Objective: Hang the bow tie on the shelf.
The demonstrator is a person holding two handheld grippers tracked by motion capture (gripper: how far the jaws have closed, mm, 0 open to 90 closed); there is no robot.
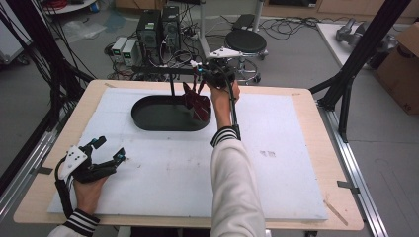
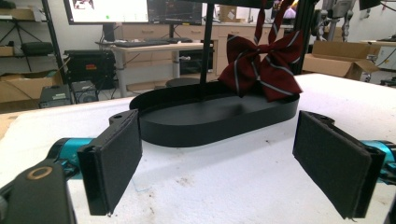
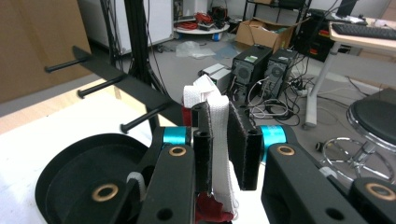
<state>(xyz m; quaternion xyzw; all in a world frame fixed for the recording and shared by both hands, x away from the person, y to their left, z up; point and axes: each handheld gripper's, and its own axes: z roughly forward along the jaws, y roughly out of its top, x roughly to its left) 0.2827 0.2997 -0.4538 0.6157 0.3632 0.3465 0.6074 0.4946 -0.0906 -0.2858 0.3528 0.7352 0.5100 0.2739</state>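
A dark red bow tie with grey stripes (image 1: 197, 103) (image 2: 264, 65) hangs over the right end of a black oval base (image 1: 158, 116) (image 2: 210, 119) (image 3: 79, 172). From that base rises a thin post (image 2: 205, 46) carrying a black bar with pegs (image 3: 126, 84). My right gripper (image 1: 212, 75) (image 3: 219, 135) is held above the base's far right side, shut on the tie's white strap (image 3: 218, 130). A bit of red cloth (image 3: 210, 210) shows below its jaws. My left gripper (image 1: 106, 153) (image 2: 224, 163) rests at the table's front left, open and holding nothing, pointing at the base.
A white foam sheet (image 1: 276, 173) covers the wooden table. Beyond the far edge stand computer towers (image 1: 158, 29), tangled cables and a black stool (image 1: 245, 42). Black frame posts (image 1: 365, 44) rise at the right, near a cardboard box (image 1: 402, 64).
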